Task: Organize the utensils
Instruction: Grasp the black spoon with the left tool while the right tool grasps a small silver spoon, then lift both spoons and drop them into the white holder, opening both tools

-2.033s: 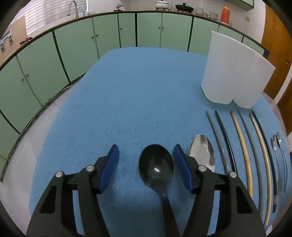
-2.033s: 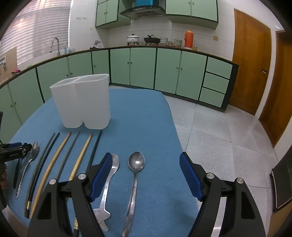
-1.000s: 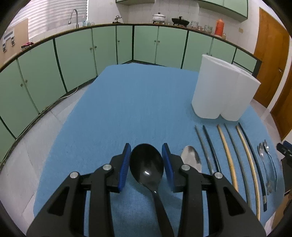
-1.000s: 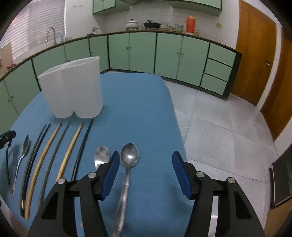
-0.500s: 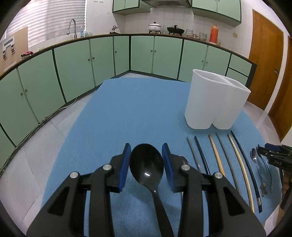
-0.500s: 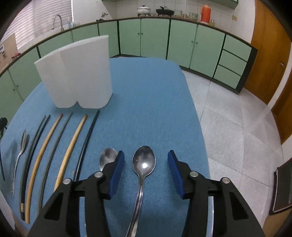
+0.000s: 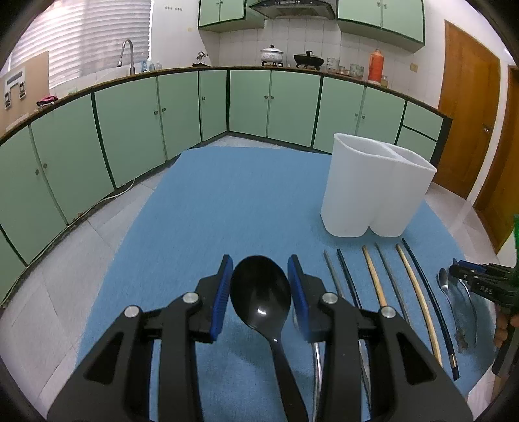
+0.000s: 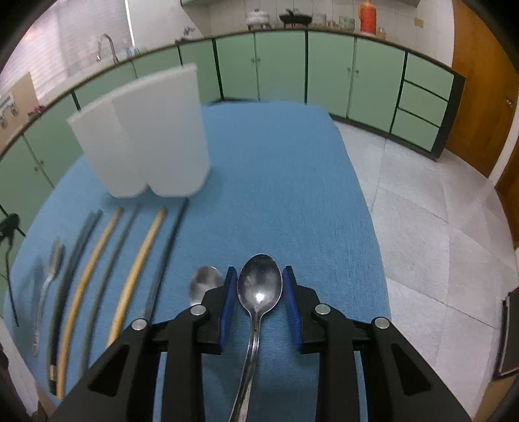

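Closing right tongs [image 8: 259, 292] around steel spoon [image 8: 259, 289]

A home kitchen. Green cabinets [image 7: 136, 130] run under a long counter with a sink tap [image 7: 127, 55], pots [image 7: 271, 54] and an orange flask [image 7: 375, 66]. A range hood [image 7: 293, 6] hangs above tiled walls.

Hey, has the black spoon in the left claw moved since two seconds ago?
Yes. The black spoon has lifted off the blue tablecloth, clamped in the left claw; the cloth now sits lower in view.
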Motion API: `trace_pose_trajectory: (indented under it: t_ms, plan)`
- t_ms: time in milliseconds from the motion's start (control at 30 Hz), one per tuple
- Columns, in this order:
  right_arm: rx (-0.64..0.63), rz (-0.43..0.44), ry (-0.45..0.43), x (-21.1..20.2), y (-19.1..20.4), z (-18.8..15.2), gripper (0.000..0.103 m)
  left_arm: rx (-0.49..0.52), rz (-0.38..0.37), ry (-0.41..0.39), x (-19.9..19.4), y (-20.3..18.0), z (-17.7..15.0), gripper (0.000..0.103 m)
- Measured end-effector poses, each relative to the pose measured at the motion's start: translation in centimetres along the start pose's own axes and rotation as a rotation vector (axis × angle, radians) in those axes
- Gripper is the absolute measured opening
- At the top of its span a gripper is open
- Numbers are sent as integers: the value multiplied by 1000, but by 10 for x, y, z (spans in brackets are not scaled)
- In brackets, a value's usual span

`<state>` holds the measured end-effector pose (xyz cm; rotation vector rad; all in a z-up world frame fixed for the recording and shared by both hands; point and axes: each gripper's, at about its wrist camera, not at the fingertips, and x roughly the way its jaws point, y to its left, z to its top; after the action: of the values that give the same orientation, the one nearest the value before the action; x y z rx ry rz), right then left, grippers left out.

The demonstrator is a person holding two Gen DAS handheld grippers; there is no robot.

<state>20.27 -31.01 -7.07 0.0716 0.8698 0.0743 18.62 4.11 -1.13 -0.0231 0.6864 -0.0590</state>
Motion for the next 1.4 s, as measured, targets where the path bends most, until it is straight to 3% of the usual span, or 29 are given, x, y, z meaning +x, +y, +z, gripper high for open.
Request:
trace_pose_trajectory:
  t_ms: [367,600,833,1100,1267,1400]
  plan:
    - [-44,-1,-257,-74,16,-1,28,12,-6,-62,-19,-7,9,34]
    - [-82,1,-359,-94,29,16,28,13,-15,-119,-26,-12,25,34]
    - [-86,9,-494,-107,43,51,28,25,-25,-261,-31,-26,64,34]
    - [-92,27,-669,-111,65,113,28,64,-65,-481,-28,-58,119,34]
    - [-113,-11,-751,-94,81,148,28,96,-97,-588,-9,-85,150,34]
    - [-101,8,-765,-66,82,165,28,97,-111,-629,22,-95,158,34]
